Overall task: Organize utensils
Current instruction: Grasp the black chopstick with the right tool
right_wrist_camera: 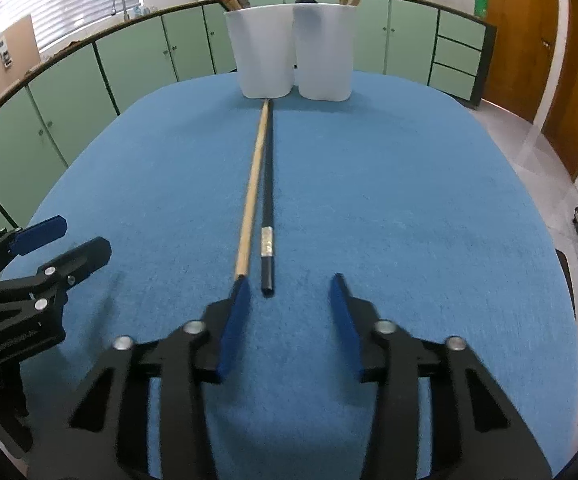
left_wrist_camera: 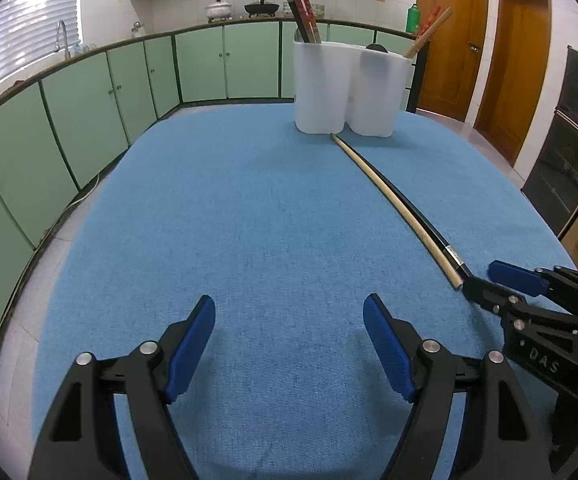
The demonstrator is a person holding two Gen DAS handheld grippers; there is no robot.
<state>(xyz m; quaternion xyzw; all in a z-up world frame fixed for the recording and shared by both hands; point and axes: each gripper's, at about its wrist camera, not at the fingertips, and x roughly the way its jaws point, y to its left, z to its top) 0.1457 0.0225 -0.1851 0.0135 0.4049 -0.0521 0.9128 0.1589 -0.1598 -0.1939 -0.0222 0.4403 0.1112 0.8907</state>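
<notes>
Two long chopsticks lie side by side on the blue tablecloth, a wooden chopstick and a black chopstick with a silver band; their far tips touch the white two-compartment holder. My right gripper hovers at their near ends. The black chopstick's end lies between its pads untouched, and the left pad covers the wooden one's end. In the left wrist view my left gripper stands open over bare cloth, left of the wooden chopstick and the right gripper.
The holder stands at the table's far side, with dark red chopsticks in its left compartment and a wooden and a red one in the right. Green kitchen cabinets run behind the table. Wooden doors stand at right.
</notes>
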